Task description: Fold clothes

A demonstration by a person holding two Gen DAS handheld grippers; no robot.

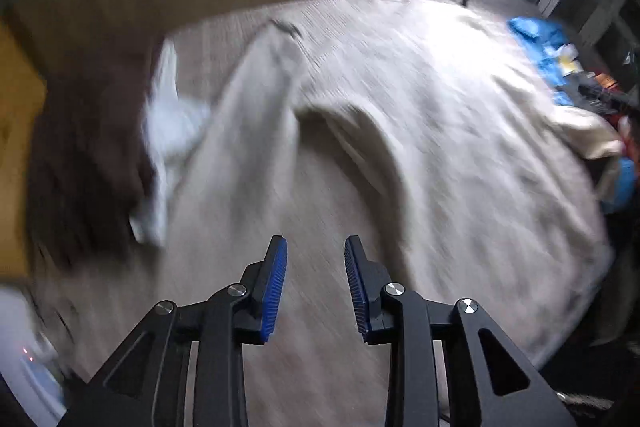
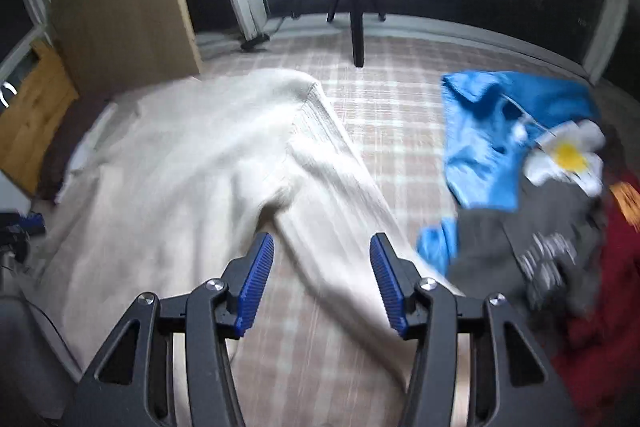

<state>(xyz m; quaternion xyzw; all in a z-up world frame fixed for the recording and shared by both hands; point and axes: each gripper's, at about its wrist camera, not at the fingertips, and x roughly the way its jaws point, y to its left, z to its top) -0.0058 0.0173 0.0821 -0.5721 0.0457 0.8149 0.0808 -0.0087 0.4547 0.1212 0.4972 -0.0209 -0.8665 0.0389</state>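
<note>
Both grippers hang over a bed spread with a checked cover (image 2: 384, 115), and neither has hold of anything. The left gripper (image 1: 316, 247) points steeply down with its blue pads (image 1: 276, 287) parted and only bare fabric seen through the gap. The right gripper (image 2: 322, 247) stands wider, released, its blue pads (image 2: 256, 283) apart above the near part of the cream garment.

That cream garment (image 2: 192, 167), a knitted sweater by the look of it, lies across the left and middle of the bed. In the right wrist view one ribbed sleeve (image 2: 332, 179) runs from the shoulder down toward the near right, passing under the gap between the right gripper's fingers. In the left wrist view the same cloth is badly smeared by blur, with one part (image 1: 256, 99) raised in a ridge and a white piece of cloth (image 1: 168, 123) just to its left; I cannot tell what that piece is.

At the right of the bed sits a heap of other clothes: a bright blue garment (image 2: 496, 131) farthest, a white-and-yellow flower-shaped thing (image 2: 568, 151) touching it, a dark grey printed garment (image 2: 532, 239) nearer, and a red one (image 2: 600, 327) at the near right edge. Beyond the bed a lamp on a tripod (image 2: 356, 11) glares, with a tall wooden panel (image 2: 120, 3) far left.
</note>
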